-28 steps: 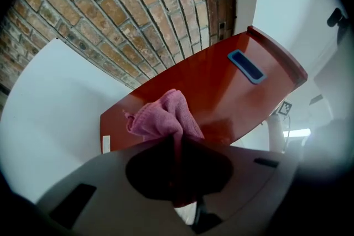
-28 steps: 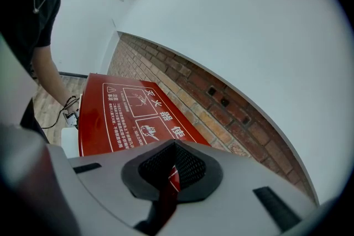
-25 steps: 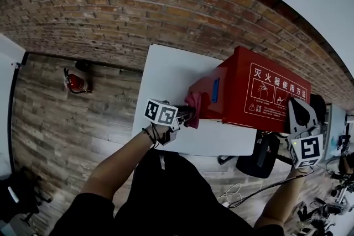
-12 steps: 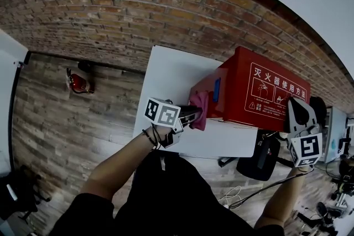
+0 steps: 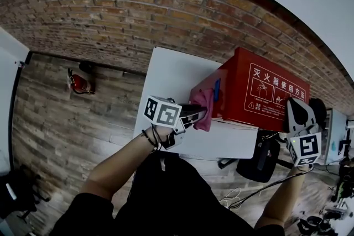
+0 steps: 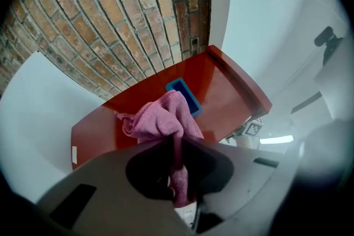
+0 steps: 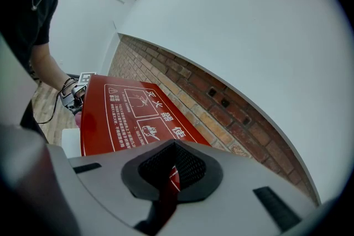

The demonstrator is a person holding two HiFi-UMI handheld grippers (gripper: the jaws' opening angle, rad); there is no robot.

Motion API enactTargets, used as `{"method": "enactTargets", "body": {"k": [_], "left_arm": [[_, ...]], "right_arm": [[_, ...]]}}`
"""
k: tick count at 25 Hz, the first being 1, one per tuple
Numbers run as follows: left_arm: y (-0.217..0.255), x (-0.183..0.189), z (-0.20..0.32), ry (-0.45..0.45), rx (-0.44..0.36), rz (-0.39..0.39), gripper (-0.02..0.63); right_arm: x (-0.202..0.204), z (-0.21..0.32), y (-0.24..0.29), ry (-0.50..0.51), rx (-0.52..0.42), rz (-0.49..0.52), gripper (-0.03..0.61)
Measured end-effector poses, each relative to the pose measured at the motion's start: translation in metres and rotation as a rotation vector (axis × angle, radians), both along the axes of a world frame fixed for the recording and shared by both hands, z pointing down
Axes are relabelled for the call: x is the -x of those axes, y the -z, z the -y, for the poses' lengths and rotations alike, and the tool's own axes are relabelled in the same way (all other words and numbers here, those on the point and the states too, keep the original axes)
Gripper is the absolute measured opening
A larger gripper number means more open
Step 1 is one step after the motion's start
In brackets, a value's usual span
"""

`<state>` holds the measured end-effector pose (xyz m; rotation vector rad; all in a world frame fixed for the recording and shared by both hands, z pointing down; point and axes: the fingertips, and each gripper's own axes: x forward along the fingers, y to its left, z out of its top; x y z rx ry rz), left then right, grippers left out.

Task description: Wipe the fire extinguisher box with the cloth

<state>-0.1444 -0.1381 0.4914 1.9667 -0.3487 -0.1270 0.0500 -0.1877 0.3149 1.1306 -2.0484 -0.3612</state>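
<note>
The left gripper (image 5: 198, 114) pinches the pink cloth (image 5: 204, 106) tight against the left end of the red fire extinguisher box (image 5: 265, 91), mid-frame. The right gripper (image 5: 295, 108) squeezes the box's right edge. The box sits on a white table (image 5: 171, 72) by a brick wall (image 5: 138, 14). A small red extinguisher (image 5: 77, 83) stands on the floor, far left.

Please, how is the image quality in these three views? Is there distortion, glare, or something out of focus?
Head view: strong fisheye, the brick wall bends into an arc. Left gripper view: the cloth is sharp, the fire extinguisher box shows a soft sheen, the right side is hazy, corners are black. Right gripper view: the box print is readable; the wall line curves.
</note>
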Motion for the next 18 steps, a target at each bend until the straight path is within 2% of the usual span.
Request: {"method": "enactTargets", "body": {"k": [11,18], "left_arm": [[0.026,0.000,0.002,0.010,-0.020,-0.037,0.054],[0.054,0.000,0.004,0.017,-0.065,-0.062,0.053]], "right_arm": [[0.000,0.000,-0.001,0.001,0.004,0.004,0.015],[0.003,0.000,0.001,0.001,0.000,0.006,0.015]]}}
